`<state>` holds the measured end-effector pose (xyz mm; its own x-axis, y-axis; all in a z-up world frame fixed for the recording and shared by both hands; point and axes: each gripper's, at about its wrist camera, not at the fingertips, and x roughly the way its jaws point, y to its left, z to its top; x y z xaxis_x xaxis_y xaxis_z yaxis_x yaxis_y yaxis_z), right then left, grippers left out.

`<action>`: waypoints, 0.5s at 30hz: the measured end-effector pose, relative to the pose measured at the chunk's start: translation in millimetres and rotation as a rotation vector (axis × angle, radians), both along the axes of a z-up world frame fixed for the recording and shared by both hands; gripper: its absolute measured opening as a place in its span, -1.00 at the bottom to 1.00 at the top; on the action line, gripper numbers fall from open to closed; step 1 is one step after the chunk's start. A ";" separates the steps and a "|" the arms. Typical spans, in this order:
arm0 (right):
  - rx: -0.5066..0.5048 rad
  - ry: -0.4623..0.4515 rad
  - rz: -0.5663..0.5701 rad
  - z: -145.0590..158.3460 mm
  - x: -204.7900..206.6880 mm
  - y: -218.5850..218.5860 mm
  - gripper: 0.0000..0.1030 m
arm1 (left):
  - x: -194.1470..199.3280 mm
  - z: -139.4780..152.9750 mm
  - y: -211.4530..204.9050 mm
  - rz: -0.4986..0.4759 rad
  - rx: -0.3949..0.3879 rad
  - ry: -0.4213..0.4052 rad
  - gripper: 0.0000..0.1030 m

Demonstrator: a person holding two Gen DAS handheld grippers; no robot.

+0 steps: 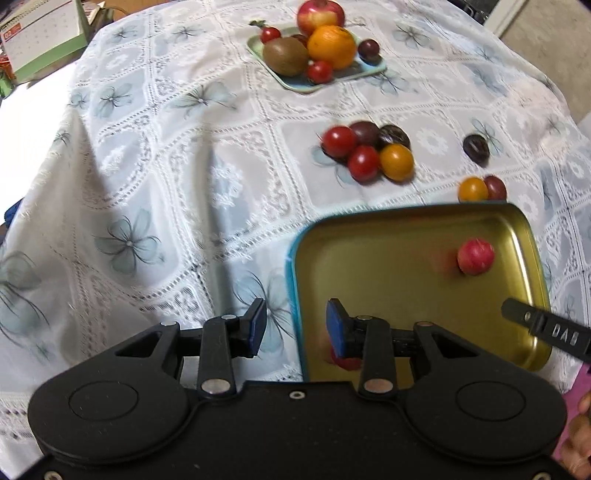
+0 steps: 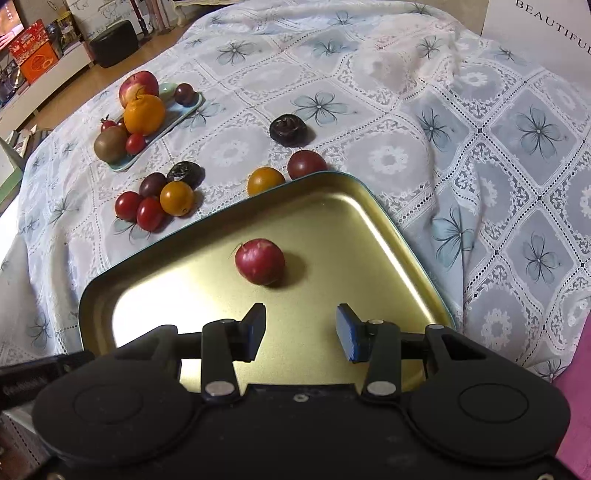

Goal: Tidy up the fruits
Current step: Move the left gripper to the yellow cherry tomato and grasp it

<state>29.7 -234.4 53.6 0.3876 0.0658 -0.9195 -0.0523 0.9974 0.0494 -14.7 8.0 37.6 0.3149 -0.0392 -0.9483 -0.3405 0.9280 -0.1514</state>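
Gold tray (image 2: 332,206) holds one red radish-like fruit (image 2: 259,261). Light green tray (image 1: 369,68) holds apple (image 1: 320,14), orange (image 1: 331,46), kiwi (image 1: 286,55), small tomatoes. Loose tomatoes (image 1: 365,151) on the surface. Left gripper (image 1: 297,326) and right gripper (image 2: 301,330) both released, empty.

A white sheet (image 2: 546,33) reads "BEAUTIFU"; a black strap (image 1: 554,332) reads "DAS".
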 end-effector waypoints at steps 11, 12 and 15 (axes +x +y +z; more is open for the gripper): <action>-0.022 0.010 -0.042 -2.3 10.5 1.3 -0.13 | 40.6 25.4 11.1 -0.053 0.044 -0.053 -0.15; -0.012 0.017 -0.045 -1.6 12.6 0.5 -0.13 | 46.2 27.0 11.8 -0.059 0.040 -0.053 -0.15; 0.031 0.032 -0.047 0.7 19.9 0.4 -0.13 | 62.7 30.0 15.5 -0.050 0.032 -0.047 -0.15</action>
